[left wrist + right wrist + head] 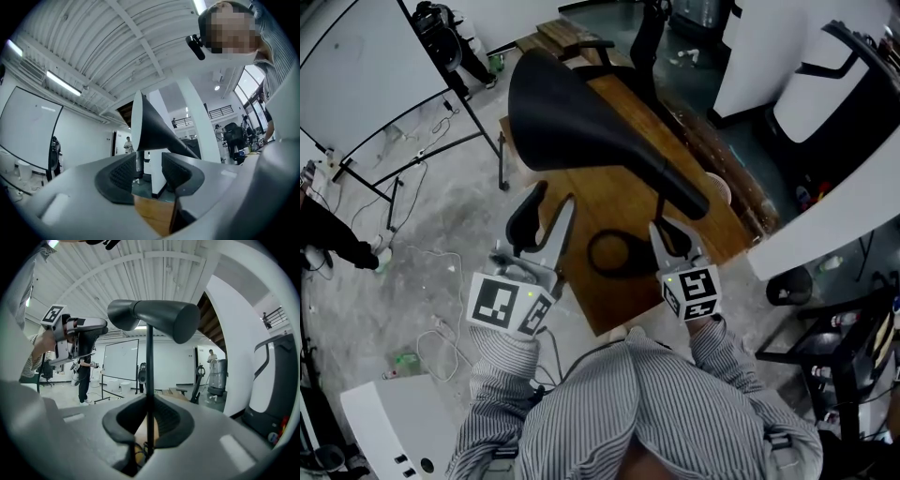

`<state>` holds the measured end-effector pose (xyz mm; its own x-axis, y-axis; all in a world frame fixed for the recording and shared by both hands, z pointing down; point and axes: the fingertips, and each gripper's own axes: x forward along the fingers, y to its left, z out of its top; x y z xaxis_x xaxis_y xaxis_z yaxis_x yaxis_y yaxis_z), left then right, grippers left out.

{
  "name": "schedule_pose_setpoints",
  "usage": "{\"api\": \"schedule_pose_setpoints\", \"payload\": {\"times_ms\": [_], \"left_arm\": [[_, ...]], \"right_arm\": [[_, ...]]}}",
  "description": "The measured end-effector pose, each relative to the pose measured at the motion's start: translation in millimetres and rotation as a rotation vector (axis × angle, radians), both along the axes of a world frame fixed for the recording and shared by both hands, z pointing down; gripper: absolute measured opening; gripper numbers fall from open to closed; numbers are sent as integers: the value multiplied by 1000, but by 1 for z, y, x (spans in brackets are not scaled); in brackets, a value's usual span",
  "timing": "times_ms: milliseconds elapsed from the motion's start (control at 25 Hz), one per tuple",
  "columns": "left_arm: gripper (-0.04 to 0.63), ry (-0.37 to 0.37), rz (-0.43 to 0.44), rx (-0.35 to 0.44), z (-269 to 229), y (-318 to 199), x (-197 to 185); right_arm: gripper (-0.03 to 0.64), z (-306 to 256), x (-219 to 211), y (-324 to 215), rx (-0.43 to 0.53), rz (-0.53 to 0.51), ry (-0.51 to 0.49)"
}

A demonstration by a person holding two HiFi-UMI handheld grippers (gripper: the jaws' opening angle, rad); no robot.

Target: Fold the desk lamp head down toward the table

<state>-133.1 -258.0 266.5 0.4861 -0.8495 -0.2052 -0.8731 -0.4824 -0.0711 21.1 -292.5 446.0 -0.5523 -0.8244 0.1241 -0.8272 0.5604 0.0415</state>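
**Head view.** The desk lamp stands on the wooden table [611, 298]. Its black cone-shaped lamp head [581, 122] is raised well above the board, with the wide mouth turned away from the person. The right gripper [672, 230] is at the lamp's stem, just under the narrow end of the head. The left gripper [553, 197] is beside the table's left edge with its jaws spread. It touches nothing and sits below and clear of the head.

**Left gripper view.** The jaws stand wide apart and the pads are bare. The lamp head [152, 131] shows beyond and above them, well apart from the fingertips. Nothing is held here.

**Right gripper view.** The jaws are pinched on the thin black stem [149, 380], which runs upright between the pads. The lamp head [159, 317] sits on top of the stem, roughly level and not tipped toward the table. The left gripper [77, 336] appears to one side, near the height of the head but off it.

**Finding.** The stem is steadied, so the bracing step is in place. The fold itself appears not done, since the head is high and close to level. What is left is for the free left gripper to reach the head and press or pull it down toward the table while the right gripper's hold keeps the lamp from tipping or sliding.
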Motion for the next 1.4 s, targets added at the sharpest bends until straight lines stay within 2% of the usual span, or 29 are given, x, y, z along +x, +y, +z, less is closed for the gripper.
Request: {"api": "schedule_pose_setpoints", "payload": {"times_ms": [160,440,560,640,680,1160,1400], "left_arm": [[163,6,-9,58,-28,-1,-12],[159,-17,36,123,-59,1,-8],[114,-18,69,124,-62,1,-3],[61,-27,81,133,-63,4,0],[60,-33,80,138,-63,5,1],[63,-12,103,140,-62,4,-3],[61,75,105,80,-39,2,-15]], "right_arm": [[41,-1,-1,-2,6,-12,-5],[41,-1,0,-1,4,-28,1],[41,-2,0,-2,4,-35,1],[41,-2,0,-1,3,-39,-1],[41,-2,0,-1,2,-41,-1],[41,-3,-1,0,7,-44,-3],[41,-2,-1,1,12,-46,-6]]}}
